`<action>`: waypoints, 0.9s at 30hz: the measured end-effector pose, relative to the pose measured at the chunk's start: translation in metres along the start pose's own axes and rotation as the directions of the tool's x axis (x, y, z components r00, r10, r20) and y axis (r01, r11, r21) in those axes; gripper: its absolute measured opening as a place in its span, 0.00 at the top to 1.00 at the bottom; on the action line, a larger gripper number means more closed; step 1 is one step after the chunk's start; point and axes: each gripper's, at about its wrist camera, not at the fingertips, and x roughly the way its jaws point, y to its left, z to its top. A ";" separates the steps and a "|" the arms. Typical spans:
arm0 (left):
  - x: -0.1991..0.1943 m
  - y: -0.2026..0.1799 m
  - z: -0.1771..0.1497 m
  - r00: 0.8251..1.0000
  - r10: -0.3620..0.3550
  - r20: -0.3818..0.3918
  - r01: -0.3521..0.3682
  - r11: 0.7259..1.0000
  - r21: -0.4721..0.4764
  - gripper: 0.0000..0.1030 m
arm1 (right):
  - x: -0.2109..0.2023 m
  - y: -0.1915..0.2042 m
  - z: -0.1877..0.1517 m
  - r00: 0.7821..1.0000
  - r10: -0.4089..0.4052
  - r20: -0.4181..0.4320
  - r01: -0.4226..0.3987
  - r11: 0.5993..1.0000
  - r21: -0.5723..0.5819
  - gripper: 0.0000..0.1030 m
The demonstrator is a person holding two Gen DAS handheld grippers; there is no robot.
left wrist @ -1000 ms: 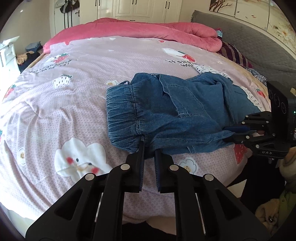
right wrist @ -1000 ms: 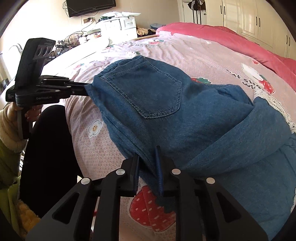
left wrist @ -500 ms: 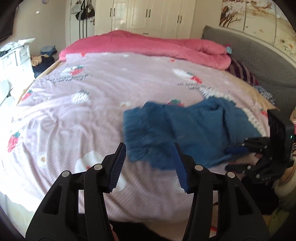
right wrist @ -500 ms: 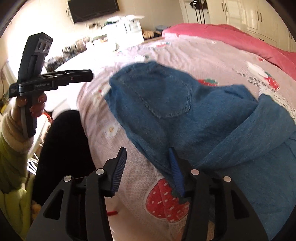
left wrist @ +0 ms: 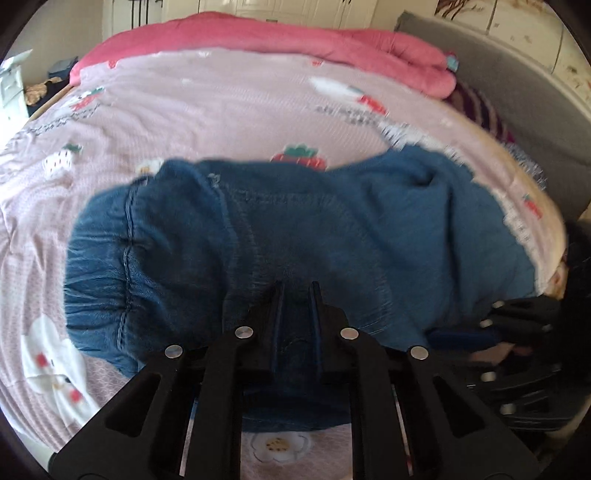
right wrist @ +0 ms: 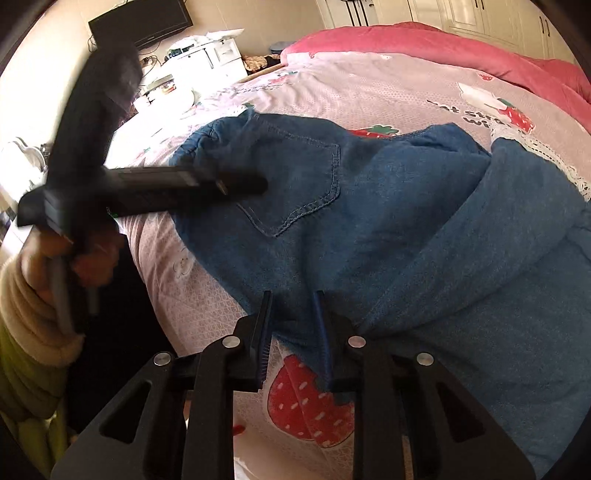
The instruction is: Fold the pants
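Blue denim pants (left wrist: pixel 295 236) lie crumpled on the pink strawberry bedspread (left wrist: pixel 221 110), waistband to the left, legs bunched to the right. My left gripper (left wrist: pixel 295 291) is over the pants' near edge, jaws narrowly apart with denim between them. In the right wrist view the pants (right wrist: pixel 369 206) show a back pocket. My right gripper (right wrist: pixel 293 306) is at their near edge, jaws partly open around a denim fold. The left gripper (right wrist: pixel 255 184) reaches over the pocket area there. The right gripper (left wrist: pixel 461 336) shows at the right in the left wrist view.
A pink quilt (left wrist: pixel 295 44) lies along the far side of the bed. A grey headboard (left wrist: pixel 517 92) stands at the right. A white dresser (right wrist: pixel 207 55) with a TV (right wrist: pixel 140 22) stands beyond the bed. The bed's near edge is just below both grippers.
Both grippers let go of the pants and opened wide, then moved forward onto the denim with jaws narrowed again. The pants now lie flatter on the bed.
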 end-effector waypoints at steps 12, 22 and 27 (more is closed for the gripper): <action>-0.041 -0.009 0.006 0.986 -0.115 0.118 0.116 0.993 0.000 0.49 | -0.082 -0.054 0.001 0.982 -0.067 0.178 0.039 0.986 0.159 0.56; -0.024 -0.086 0.037 0.959 -0.282 0.036 0.277 0.955 0.108 0.40 | -0.122 -0.112 -0.011 0.929 -0.274 0.250 0.184 0.926 0.330 0.28; 0.007 -0.108 0.045 0.932 -0.358 -0.058 0.362 0.926 0.106 0.41 | -0.135 -0.124 0.003 0.905 -0.342 0.254 0.245 0.905 0.347 0.20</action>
